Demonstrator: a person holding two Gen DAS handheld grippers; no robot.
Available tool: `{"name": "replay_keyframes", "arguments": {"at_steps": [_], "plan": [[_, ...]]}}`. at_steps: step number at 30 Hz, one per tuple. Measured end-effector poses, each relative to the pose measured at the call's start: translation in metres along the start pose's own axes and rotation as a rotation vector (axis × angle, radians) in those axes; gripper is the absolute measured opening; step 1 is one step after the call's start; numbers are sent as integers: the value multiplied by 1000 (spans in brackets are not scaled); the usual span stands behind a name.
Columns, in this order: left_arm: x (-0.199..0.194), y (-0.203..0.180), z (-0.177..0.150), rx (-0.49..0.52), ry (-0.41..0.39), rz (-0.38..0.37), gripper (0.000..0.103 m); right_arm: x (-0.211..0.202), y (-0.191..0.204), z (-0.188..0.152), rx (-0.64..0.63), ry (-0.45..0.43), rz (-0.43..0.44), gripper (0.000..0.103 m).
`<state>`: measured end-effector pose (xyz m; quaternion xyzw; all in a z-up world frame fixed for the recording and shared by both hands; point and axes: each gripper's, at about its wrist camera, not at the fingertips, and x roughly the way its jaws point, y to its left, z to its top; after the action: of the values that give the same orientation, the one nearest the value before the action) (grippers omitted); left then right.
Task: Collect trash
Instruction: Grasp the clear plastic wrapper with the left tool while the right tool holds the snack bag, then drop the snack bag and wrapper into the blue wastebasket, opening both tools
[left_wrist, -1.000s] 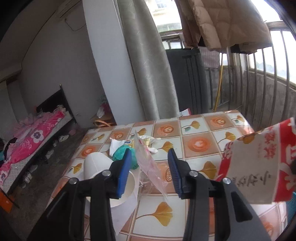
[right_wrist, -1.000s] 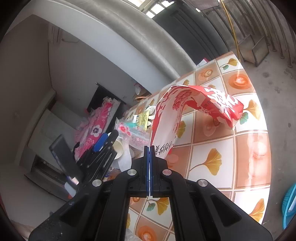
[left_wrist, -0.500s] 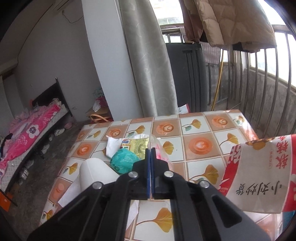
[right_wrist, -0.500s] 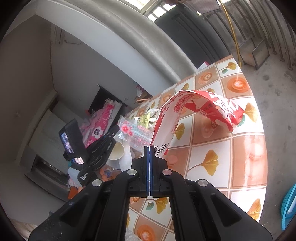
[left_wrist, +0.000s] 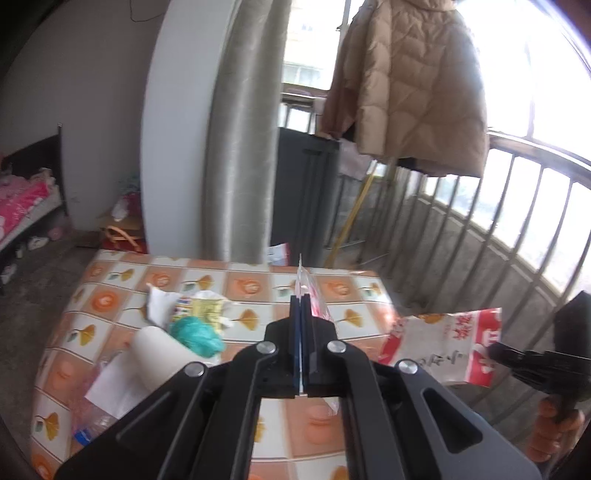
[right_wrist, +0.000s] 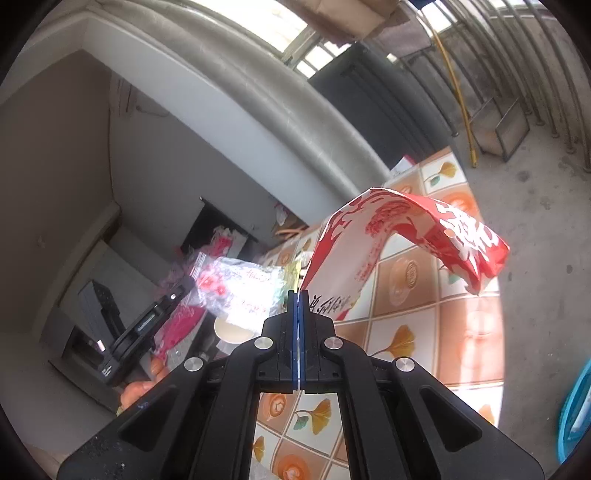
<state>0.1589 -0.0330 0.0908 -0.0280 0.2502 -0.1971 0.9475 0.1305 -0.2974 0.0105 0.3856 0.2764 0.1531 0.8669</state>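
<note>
From your left wrist, your left claw (left_wrist: 302, 328) is clamped on a clear crinkly plastic bag with red print (left_wrist: 312, 297), lifted above the orange-tiled worktop (left_wrist: 255, 284). From your right wrist, your right claw (right_wrist: 298, 306) pinches a red-and-white paper bag (right_wrist: 388, 236), arching over that worktop (right_wrist: 465, 332).

- The clear wrapper (left_wrist: 317, 301) shows edge-on, mostly hidden behind the left gripper (left_wrist: 301, 306).
- The basin (right_wrist: 576, 410) is cut by the frame edge.
- The surface (left_wrist: 255, 284)'s near part lies behind gripper arms.
</note>
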Motion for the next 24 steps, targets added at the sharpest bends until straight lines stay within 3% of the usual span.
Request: {"name": "replay_keyframes", "arguments": {"at_steps": [4, 9, 15, 17, 24], "plan": [[-4, -46, -2, 18, 18, -139, 0, -44, -10, 3, 16, -67, -37, 0], [3, -129, -27, 131, 87, -286, 0, -107, -34, -9, 66, -157, -143, 0], [34, -234, -76, 257, 220, -447, 0, -167, -104, -42, 305, -223, -308, 0], [48, -266, -93, 307, 259, -467, 0, -181, -135, -57, 408, -237, -349, 0], [95, -350, -163, 443, 389, -494, 0, -203, -234, -95, 718, -264, -352, 0]]}}
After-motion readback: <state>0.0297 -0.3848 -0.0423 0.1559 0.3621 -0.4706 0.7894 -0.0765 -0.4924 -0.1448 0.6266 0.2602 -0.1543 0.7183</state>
